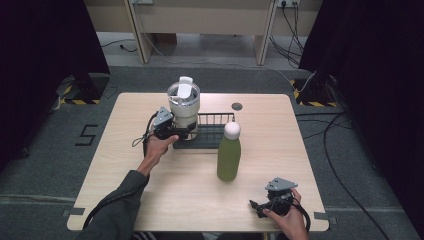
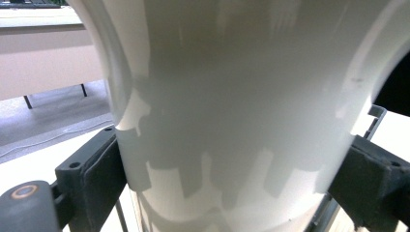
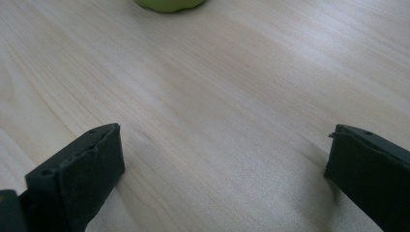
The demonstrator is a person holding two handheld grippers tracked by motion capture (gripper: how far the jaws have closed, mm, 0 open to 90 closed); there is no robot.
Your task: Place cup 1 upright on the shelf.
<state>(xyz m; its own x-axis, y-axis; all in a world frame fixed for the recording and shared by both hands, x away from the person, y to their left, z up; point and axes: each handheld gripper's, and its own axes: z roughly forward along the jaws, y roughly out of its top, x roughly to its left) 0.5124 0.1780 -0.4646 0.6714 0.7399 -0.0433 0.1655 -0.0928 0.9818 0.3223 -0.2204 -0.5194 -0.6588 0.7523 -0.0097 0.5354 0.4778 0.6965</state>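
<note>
Left gripper [image 1: 176, 132]: I see its jaws pressed on both sides of the white tumbler [image 2: 232, 121], clamped around the lower body.
Right gripper [image 1: 260, 206]: jaws spread wide, nothing between them, low over bare table [image 3: 217, 106] at the near right corner.
Tumbler: upright at the left end of the black wire rack [image 1: 212, 131], its base hidden from me.
Green bottle [image 1: 229, 152]: white cap, standing mid-table; I read no label.
Floor mark: "5" [image 1: 86, 135] left of the table.
</note>
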